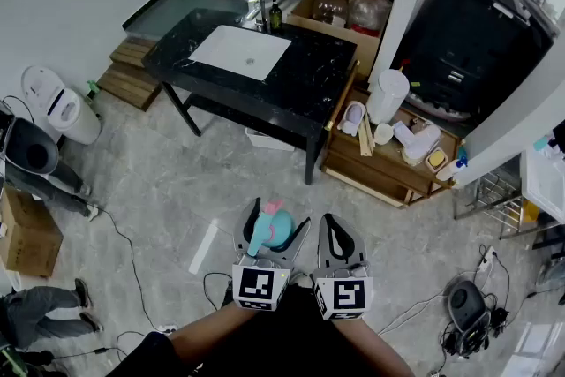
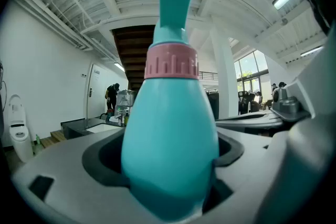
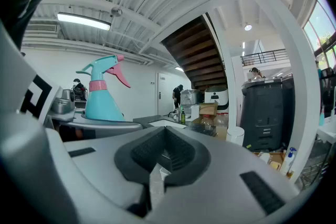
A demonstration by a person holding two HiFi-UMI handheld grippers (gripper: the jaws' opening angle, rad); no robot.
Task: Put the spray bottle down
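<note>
A teal spray bottle (image 1: 269, 228) with a pink collar and trigger stands upright between the jaws of my left gripper (image 1: 275, 221), which is shut on its body, held above the floor. In the left gripper view the bottle (image 2: 170, 155) fills the middle, and both grey jaws press against its sides. My right gripper (image 1: 340, 236) is held just to the right of it, jaws together with nothing between them. In the right gripper view its black pads (image 3: 157, 152) meet, and the bottle (image 3: 102, 97) shows at the left.
Ahead stands a black table (image 1: 309, 75) with a white sink set in it. A low wooden shelf (image 1: 380, 172) with white containers lies to its right. Cables (image 1: 132, 252) trail on the tiled floor; a cardboard box (image 1: 26, 234) and a person's legs (image 1: 35, 309) are at the left.
</note>
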